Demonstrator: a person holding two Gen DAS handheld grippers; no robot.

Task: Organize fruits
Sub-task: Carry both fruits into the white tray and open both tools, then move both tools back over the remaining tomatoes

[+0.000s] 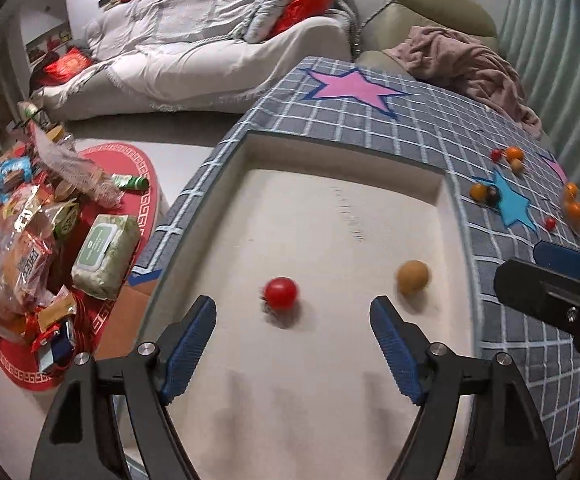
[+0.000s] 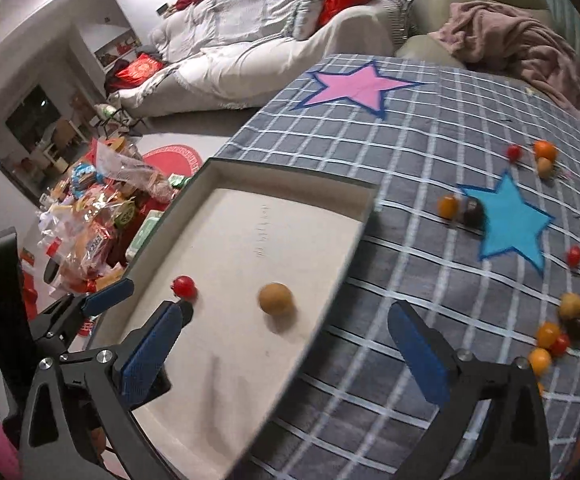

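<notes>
Your left tool [image 1: 292, 320] is spread wide and grips nothing; its blue pads [image 1: 192, 344] hang over the near half of the white tray [image 1: 330, 208], and the red fruit [image 1: 281, 293] lies in the tray just beyond the gap between the fingers, touching neither. A tan round fruit [image 1: 413, 277] rests in the same tray, a little to the right of the red one and just past the right finger, apart from it. Your right tool [image 2: 286, 344] is also released, jaws far apart and empty: its left finger sits over the tray's near left part, close to the red fruit without clearly touching it, while its right finger [image 2: 418, 356] hovers over the grey checked cloth [image 2: 390, 160] covering the table, so the tray's right edge runs between the two. In the left wrist view your right tool shows as a dark shape at the right edge. The remaining fruits lie loose on the cloth to the right of the tray: an orange and a dark one [image 2: 460, 210] together at the left point of the blue star [image 2: 514, 220], a red, orange and tan trio [image 2: 536, 156] farther away, a single red one [image 2: 575, 256] to the star's right, and a mixed cluster [image 2: 566, 332] near the right edge.
</notes>
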